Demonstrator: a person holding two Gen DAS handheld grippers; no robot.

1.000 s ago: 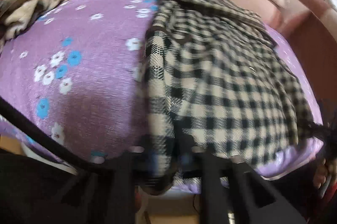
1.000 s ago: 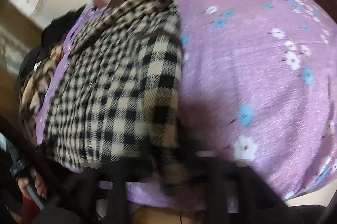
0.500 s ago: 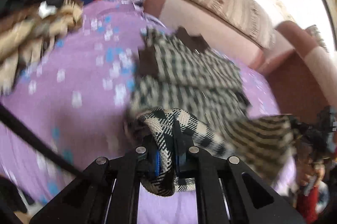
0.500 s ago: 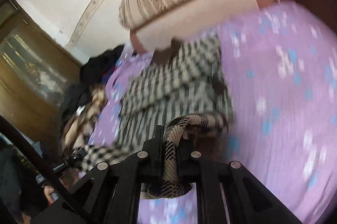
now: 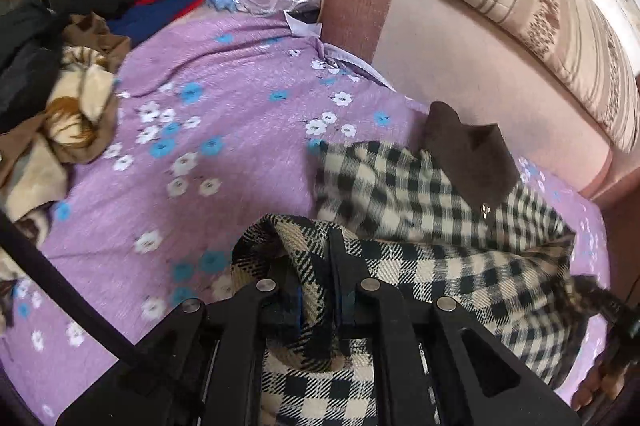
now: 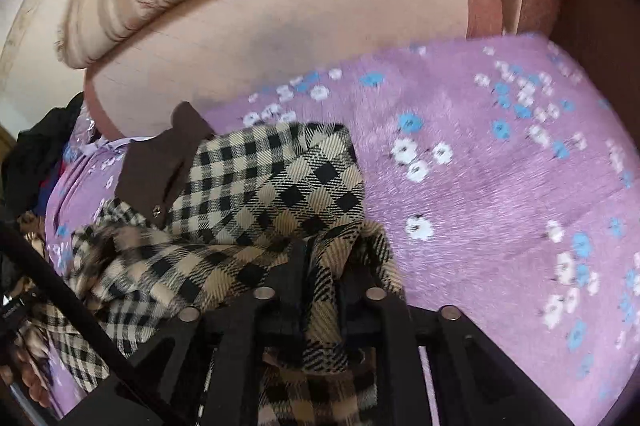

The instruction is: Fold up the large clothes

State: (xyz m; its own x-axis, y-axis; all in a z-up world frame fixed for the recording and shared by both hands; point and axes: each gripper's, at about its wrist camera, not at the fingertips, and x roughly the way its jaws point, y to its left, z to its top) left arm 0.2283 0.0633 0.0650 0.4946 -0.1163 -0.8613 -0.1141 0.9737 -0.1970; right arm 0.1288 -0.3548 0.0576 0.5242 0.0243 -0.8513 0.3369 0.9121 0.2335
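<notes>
A black-and-cream checked garment (image 5: pixel 432 201) with a brown collar (image 5: pixel 472 157) lies on the purple flowered bed cover (image 5: pixel 224 153). My left gripper (image 5: pixel 318 290) is shut on a fold of its lower edge and holds it lifted over the garment's upper part. My right gripper (image 6: pixel 322 282) is shut on the other corner of the same checked garment (image 6: pixel 256 185), also lifted toward the brown collar (image 6: pixel 160 157). The cloth hangs between the two grippers.
A pile of brown, black and blue clothes (image 5: pixel 60 73) sits at the bed's left end. A pink sofa back (image 5: pixel 460 57) with a striped cushion (image 5: pixel 540 5) runs behind. The bed cover (image 6: pixel 500 185) stretches to the right of the garment.
Both grippers have lifted the garment's lower edge off the front of the bed and carried it up and forward toward the collar, folding it over itself.
</notes>
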